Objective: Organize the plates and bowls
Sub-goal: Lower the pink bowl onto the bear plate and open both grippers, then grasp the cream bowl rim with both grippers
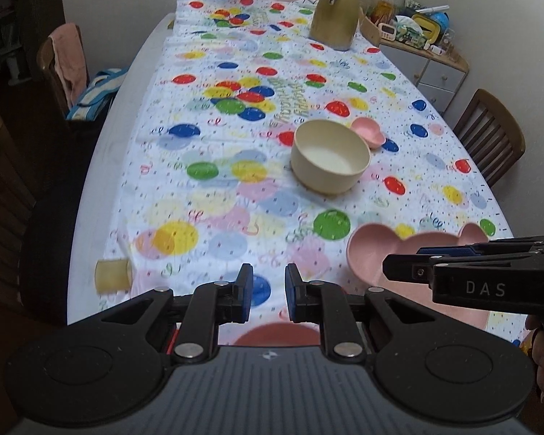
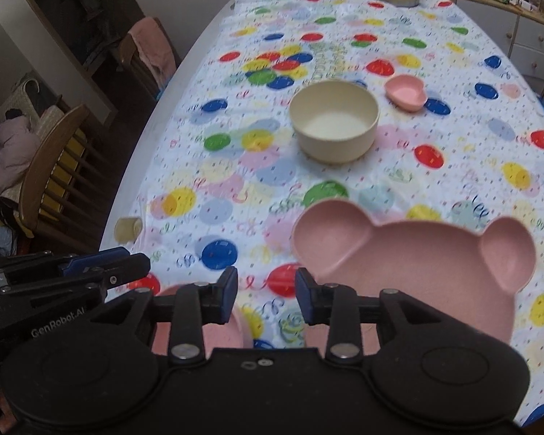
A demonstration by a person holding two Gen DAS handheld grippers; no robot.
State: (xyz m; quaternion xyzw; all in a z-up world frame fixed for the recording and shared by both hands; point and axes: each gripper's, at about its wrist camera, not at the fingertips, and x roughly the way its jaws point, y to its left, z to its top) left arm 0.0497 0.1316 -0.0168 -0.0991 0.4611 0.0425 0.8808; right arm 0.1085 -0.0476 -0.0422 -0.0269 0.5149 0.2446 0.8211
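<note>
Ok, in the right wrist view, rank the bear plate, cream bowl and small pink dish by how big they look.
1. bear plate, though nearest the camera
2. cream bowl
3. small pink dish, though farthest

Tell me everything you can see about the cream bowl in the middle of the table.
The cream bowl is round and deep, with straight walls, a plain rim and a matt, plastic-like surface. It stands upright and looks empty; its inside bottom is paler. At its base a slightly darker ring shows. It rests on the balloon-patterned tablecloth, near the table's middle. A small pink heart-shaped dish lies behind it to the right, apart from it. The pink bear-shaped plate lies nearer the cameras. Nothing else touches the bowl.
</note>
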